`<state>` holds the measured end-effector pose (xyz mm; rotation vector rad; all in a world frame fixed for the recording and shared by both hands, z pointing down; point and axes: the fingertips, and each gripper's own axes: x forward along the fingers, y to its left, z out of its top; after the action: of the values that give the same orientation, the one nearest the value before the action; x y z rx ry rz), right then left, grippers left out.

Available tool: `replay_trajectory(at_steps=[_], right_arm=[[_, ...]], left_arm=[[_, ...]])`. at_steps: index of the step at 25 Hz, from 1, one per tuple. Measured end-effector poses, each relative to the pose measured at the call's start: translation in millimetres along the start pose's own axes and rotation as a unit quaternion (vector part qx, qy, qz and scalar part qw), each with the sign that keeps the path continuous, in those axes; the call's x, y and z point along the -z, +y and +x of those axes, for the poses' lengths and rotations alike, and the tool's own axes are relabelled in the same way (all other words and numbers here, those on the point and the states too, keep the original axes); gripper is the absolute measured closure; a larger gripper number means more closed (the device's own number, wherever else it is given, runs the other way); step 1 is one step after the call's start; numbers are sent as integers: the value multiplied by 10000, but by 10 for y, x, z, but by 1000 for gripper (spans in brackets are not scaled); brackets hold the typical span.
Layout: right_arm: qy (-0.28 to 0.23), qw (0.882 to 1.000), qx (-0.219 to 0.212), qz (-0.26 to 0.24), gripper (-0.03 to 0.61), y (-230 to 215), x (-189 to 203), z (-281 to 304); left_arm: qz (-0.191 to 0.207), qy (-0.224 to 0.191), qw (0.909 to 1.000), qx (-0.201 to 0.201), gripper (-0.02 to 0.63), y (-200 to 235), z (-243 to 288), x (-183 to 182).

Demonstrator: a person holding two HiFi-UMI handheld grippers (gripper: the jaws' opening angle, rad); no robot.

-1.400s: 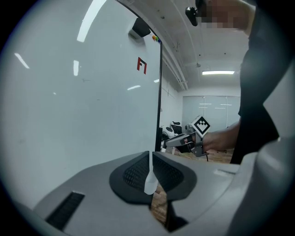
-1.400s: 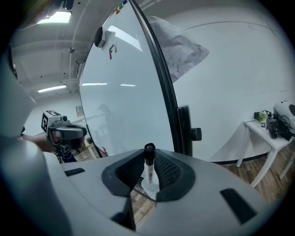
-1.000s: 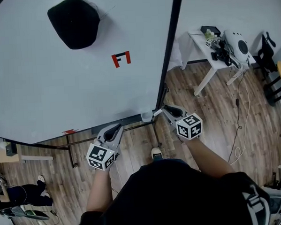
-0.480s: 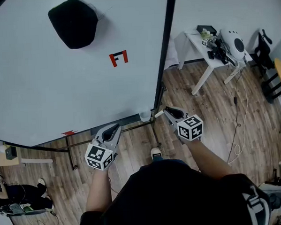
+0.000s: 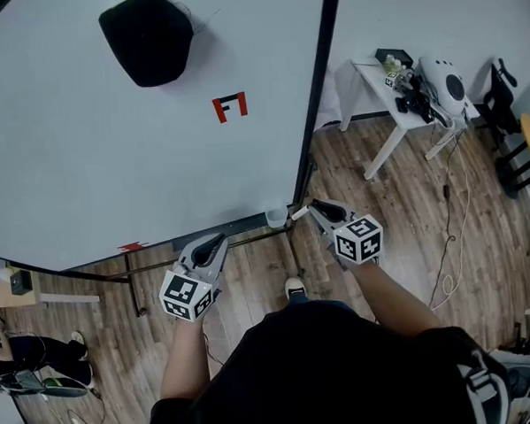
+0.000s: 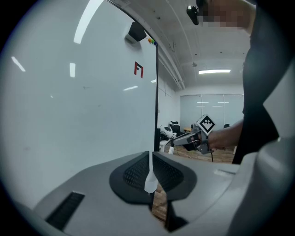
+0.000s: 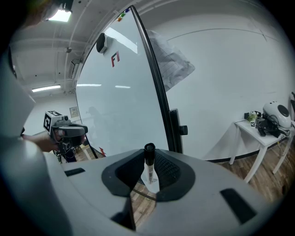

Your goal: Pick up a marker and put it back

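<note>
The whiteboard [image 5: 111,153] is glossy and smooth, catching streaks of ceiling light; its dark frame [image 5: 317,98] is matt and looks like metal. The black eraser [image 5: 147,37] looks soft and dull, like felt. The floor [image 5: 407,208] is wood plank with a low sheen. The left tool [image 5: 217,242] and right tool [image 5: 316,207] have matt grey plastic shells with black ribbed pads [image 7: 168,168]. The marker [image 7: 149,159] is smooth plastic. The white counter [image 5: 373,77] looks smooth.
</note>
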<state>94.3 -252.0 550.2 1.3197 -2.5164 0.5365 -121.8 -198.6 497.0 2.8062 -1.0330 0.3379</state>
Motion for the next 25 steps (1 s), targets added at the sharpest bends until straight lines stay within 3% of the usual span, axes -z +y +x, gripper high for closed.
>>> replay_trajectory(at_steps=[13, 25], right_arm=[[222, 9992, -309, -139, 517, -27, 14, 481], [745, 9946, -693, -207, 517, -55, 411, 1018]], left_arm=[[-174, 148, 9990, -394, 581, 240, -96, 89], [-462, 352, 9952, -785, 581, 423, -93, 260]])
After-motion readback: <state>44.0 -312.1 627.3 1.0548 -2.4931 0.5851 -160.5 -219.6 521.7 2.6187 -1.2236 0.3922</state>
